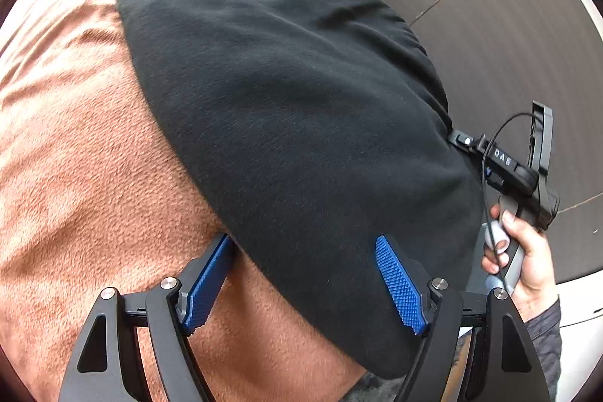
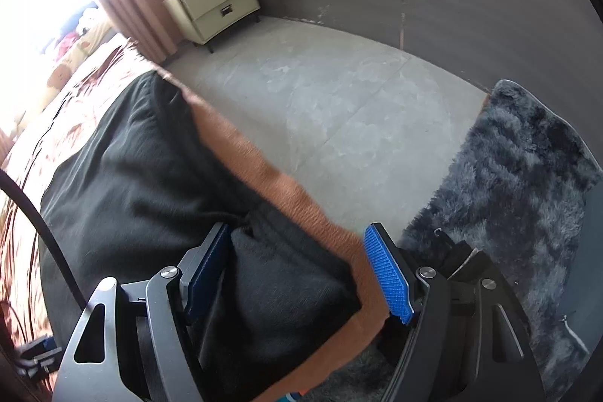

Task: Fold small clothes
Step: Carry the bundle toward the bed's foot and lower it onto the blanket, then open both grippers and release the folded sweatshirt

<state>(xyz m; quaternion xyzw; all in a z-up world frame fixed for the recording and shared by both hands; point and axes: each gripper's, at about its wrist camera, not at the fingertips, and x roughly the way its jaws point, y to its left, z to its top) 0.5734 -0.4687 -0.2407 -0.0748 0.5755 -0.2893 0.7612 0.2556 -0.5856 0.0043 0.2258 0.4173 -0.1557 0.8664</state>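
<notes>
Black garment [image 1: 301, 123] lies flat on orange blanket [image 1: 75, 176]; left gripper [image 1: 305, 285] & right gripper [image 2: 297, 281] both spread wide over its near edge, gripping nothing.

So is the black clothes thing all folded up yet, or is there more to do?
Not finished. Done: the black garment lies spread fairly flat on the brown blanket, near the bed's edge. In hand: the left gripper and right gripper are both open, each with its fingers either side of the near edge, gripping nothing yet. Left: no clear fold shows, so probably grab that edge, fold it over, and tidy.
</notes>
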